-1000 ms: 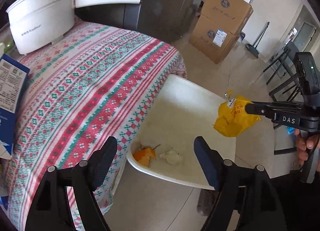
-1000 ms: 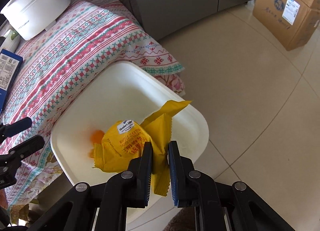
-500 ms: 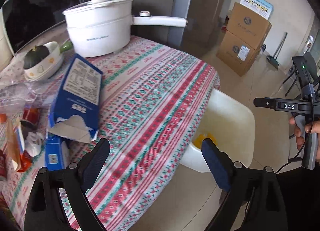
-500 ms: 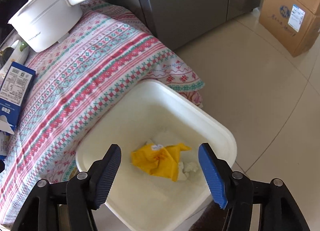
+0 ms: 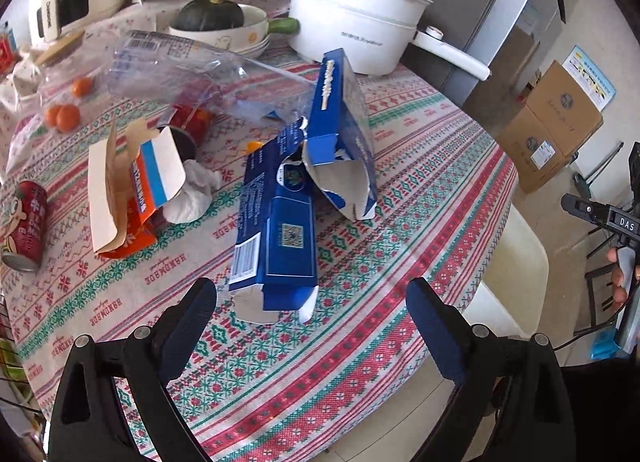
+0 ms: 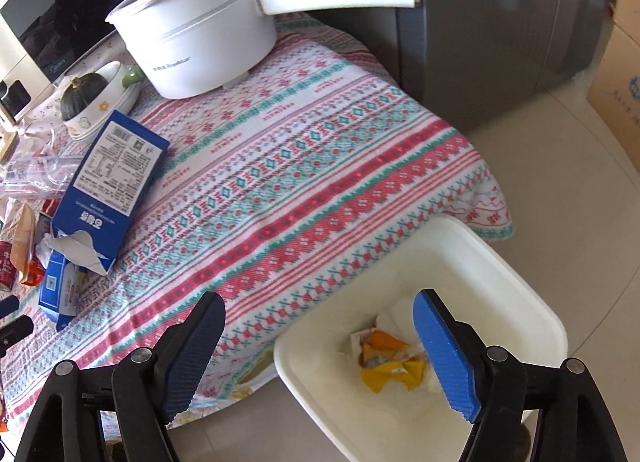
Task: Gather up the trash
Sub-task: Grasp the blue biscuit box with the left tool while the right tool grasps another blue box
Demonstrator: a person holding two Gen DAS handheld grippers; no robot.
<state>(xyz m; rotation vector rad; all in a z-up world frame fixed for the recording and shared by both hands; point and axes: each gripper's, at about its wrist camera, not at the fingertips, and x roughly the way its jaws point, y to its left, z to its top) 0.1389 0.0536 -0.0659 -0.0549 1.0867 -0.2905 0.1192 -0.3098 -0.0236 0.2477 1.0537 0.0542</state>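
My left gripper hangs over the patterned tablecloth with its fingers spread wide and nothing between them. Just above it in the frame lie two torn blue cartons, one propped against the other. Only this view shows the rest of the litter: left of centre an orange and white torn box with a crumpled white tissue beside it, a red can on its side at the left edge, and a clear plastic bag in the upper left. "HANDMADE" is woven along the cloth, and "DAS" shows on the other tool at the right edge.

My right gripper is also spread apart and empty. Its view alone looks down into the white bin at lower right, standing on the floor by the table's edge, where a yellow wrapper lies crumpled among other scraps. The white electric pot stands at upper centre; its lettering is too small to read.
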